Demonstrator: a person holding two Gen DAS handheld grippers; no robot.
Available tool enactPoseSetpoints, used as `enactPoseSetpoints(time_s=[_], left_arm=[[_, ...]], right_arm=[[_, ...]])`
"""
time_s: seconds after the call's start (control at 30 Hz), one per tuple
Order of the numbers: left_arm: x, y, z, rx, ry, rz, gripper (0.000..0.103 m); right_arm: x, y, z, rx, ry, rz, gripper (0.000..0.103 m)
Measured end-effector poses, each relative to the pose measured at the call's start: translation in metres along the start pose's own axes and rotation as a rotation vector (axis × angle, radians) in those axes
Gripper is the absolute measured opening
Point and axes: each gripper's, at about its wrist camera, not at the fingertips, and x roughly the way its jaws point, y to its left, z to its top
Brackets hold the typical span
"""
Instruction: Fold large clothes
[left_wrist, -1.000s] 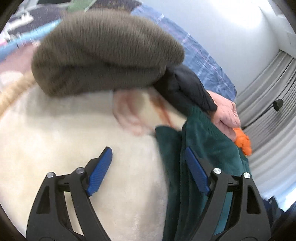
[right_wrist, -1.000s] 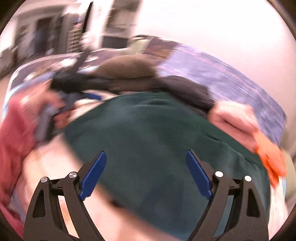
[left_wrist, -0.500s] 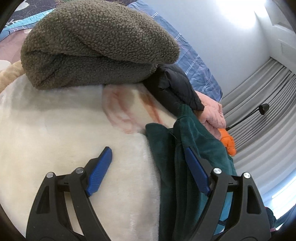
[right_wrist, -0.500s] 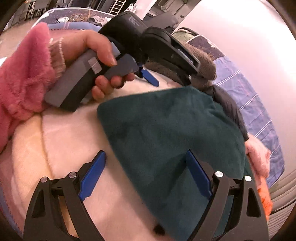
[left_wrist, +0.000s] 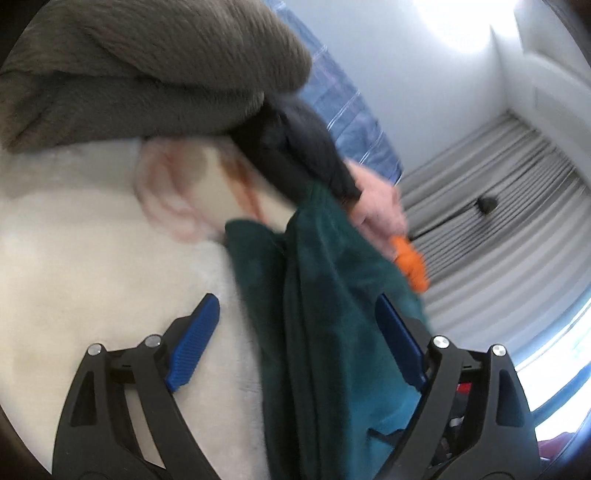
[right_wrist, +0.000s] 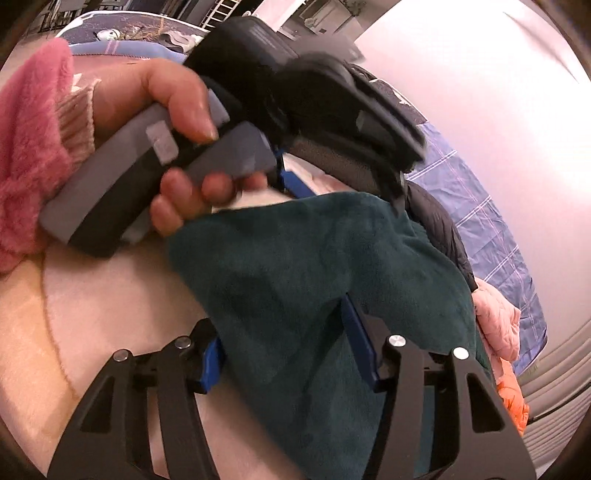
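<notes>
A dark teal fleece garment (right_wrist: 314, 266) lies on a cream plush blanket (left_wrist: 92, 258). My right gripper (right_wrist: 284, 354) sits over the garment's near edge. Its jaws are closing, and a thick fold of the teal cloth fills the gap between the blue pads. My left gripper (left_wrist: 295, 341) hovers at the garment's (left_wrist: 325, 295) left edge, its jaws opening. Teal cloth lies between them toward the right pad, and the left pad is over bare blanket. In the right wrist view a hand (right_wrist: 177, 122) in a pink fuzzy sleeve holds the left gripper's handle.
A folded brown fleece (left_wrist: 147, 74) lies at the back of the blanket. A black garment (left_wrist: 303, 155), a pink one (left_wrist: 380, 206) and something orange (left_wrist: 410, 262) sit beyond the teal cloth. Blue striped bedding (left_wrist: 351, 110) and grey curtains (left_wrist: 498, 184) lie behind.
My right gripper has come down onto the teal garment and its jaws have narrowed around the near edge. The left gripper has tilted slightly and its jaws stand a little wider.
</notes>
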Motion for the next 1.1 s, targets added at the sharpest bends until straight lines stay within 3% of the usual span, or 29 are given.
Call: enactPoseSetpoints(time_s=[0.23,0.33,0.4,0.5,0.57,0.6,0.63,0.7,0.8,0.97,1.1], left_arm=[[0.010,0.010,0.014,-0.023,0.040,-0.025,0.084],[0.020,0.015,0.029,-0.048,0.071,-0.038,0.067],[0.031,0.017,0.035,-0.063,0.111,-0.071,0.066],[0.043,0.003,0.036,0.014,0.153,-0.040,0.066],[0.045,-0.001,0.036,0.026,0.155,-0.030,0.056],[0.045,-0.001,0.036,0.013,0.151,-0.035,0.045],[0.041,0.000,0.038,-0.015,0.135,-0.043,0.037],[0.034,-0.008,0.042,-0.028,0.100,-0.071,0.034],[0.024,-0.051,0.053,0.054,0.059,-0.057,0.033],[0.021,-0.152,0.073,0.239,0.048,-0.050,0.033],[0.041,-0.231,0.078,0.342,0.076,-0.035,0.034]], right_arm=[[0.000,0.002,0.002,-0.024,-0.010,-0.015,0.063],[-0.002,0.002,0.003,-0.022,-0.009,-0.022,0.064],[0.001,0.003,0.004,-0.031,-0.003,-0.037,0.068],[0.005,0.007,0.007,-0.028,-0.015,-0.054,0.071],[0.007,0.003,0.008,-0.007,-0.026,-0.038,0.045],[0.002,-0.001,0.009,0.011,-0.044,-0.041,0.029],[-0.006,-0.012,0.010,0.061,-0.070,-0.022,0.026],[-0.023,-0.051,0.010,0.246,-0.106,0.068,0.025],[-0.040,-0.094,0.004,0.415,-0.155,0.143,0.025],[-0.092,-0.147,-0.019,0.566,-0.304,0.098,0.024],[-0.124,-0.190,-0.050,0.720,-0.393,0.104,0.024]])
